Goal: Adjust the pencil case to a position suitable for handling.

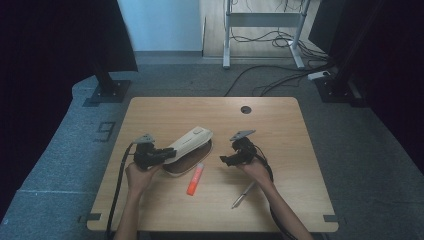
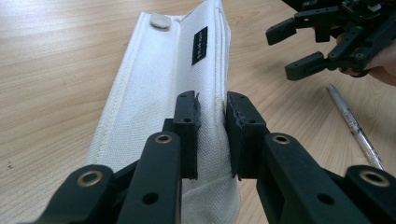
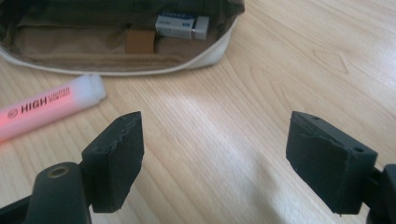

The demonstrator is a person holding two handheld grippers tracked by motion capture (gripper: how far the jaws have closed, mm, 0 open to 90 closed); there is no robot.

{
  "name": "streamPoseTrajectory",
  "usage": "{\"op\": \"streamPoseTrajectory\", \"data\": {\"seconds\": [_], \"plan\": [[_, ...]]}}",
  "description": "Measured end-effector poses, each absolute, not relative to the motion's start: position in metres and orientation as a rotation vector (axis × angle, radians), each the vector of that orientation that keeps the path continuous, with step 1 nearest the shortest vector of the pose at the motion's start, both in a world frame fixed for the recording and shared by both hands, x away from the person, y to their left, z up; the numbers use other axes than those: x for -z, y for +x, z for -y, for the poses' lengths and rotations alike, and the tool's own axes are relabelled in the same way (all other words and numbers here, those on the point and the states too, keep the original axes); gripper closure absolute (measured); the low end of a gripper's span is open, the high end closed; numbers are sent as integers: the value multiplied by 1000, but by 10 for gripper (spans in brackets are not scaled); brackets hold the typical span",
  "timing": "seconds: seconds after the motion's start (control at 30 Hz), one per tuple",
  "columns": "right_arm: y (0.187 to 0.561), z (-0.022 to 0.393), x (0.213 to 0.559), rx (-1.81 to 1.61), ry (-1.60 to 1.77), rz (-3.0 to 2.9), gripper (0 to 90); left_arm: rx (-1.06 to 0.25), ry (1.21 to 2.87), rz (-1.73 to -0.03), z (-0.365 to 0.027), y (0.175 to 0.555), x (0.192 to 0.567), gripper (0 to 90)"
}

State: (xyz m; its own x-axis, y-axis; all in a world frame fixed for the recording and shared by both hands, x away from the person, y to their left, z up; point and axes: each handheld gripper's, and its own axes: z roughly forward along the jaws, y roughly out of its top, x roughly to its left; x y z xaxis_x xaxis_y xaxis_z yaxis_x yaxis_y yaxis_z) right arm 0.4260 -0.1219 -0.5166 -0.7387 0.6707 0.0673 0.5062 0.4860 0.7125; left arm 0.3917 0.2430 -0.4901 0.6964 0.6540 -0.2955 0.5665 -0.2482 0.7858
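Grey carpet and loose cables surround the wooden tabletop [image 1: 280,130]. Left of centre, the white pencil case [image 1: 189,143] has its flap pinched up by the left claw [image 1: 170,154]; its dim interior shows an eraser [image 3: 182,25]. Right claw [image 1: 223,160] hovers wide open and empty, near an orange highlighter [image 1: 195,179] and a pen [image 1: 243,194].

White fabric pencil case [image 1: 189,144] lies open on the table, flap raised, eraser [image 3: 181,25] inside
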Motion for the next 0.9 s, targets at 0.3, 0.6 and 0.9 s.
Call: {"op": "streamPoseTrajectory", "data": {"seconds": [0.3, 0.6, 0.9], "plan": [[406, 142, 516, -1102, 1012, -2505, 190, -116, 1932, -944, -243, 391, 490, 752], [387, 159, 518, -1103, 1009, -2503, 192, -116, 1934, -943, -243, 391, 490, 751], [365, 179, 524, -1099, 1031, -2506, 193, -114, 1936, -941, -243, 392, 490, 750]]}}
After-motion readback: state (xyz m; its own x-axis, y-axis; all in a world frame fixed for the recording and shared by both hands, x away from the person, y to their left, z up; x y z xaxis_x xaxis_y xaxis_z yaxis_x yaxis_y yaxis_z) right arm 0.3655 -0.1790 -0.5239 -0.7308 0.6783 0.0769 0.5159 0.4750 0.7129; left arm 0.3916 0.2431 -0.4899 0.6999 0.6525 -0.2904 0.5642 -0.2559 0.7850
